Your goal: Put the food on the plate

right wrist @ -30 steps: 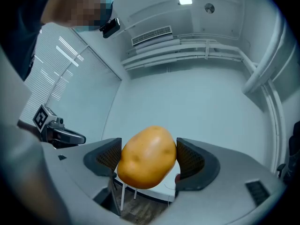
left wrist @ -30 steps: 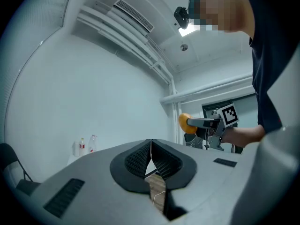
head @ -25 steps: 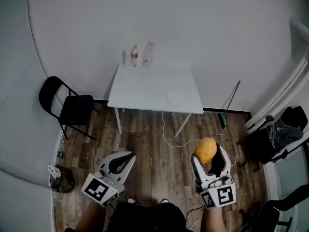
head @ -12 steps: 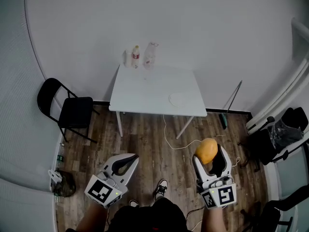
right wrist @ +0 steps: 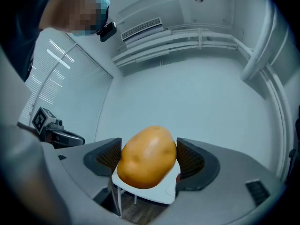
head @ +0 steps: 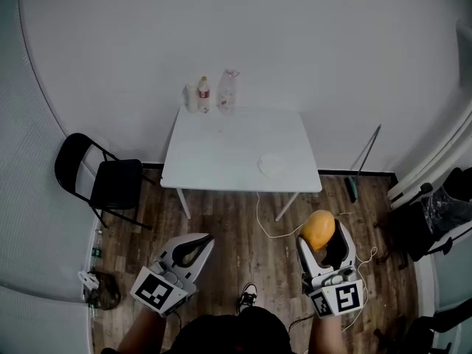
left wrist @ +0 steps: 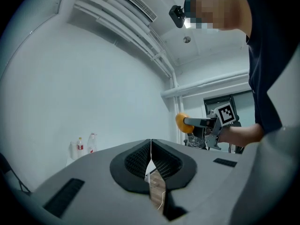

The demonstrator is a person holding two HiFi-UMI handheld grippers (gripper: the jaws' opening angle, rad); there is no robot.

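My right gripper [head: 321, 236]: fingers [right wrist: 191, 159] clamped on potato [right wrist: 147, 157], one pad each side. I hold it in air above wood floor [head: 236, 231], well apart from worktop [head: 221, 142]. My left gripper [left wrist: 151, 150]: fingers pressed together, empty, low over floor too. Plate [head: 271, 164] lies on worktop, near its front right corner. Bottles [head: 214, 93] at worktop's far edge. Black chair [head: 103, 175] stands left of worktop.

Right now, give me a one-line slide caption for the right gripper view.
Right gripper clamps a yellow-orange potato between its jaws, with the white table ahead below it.
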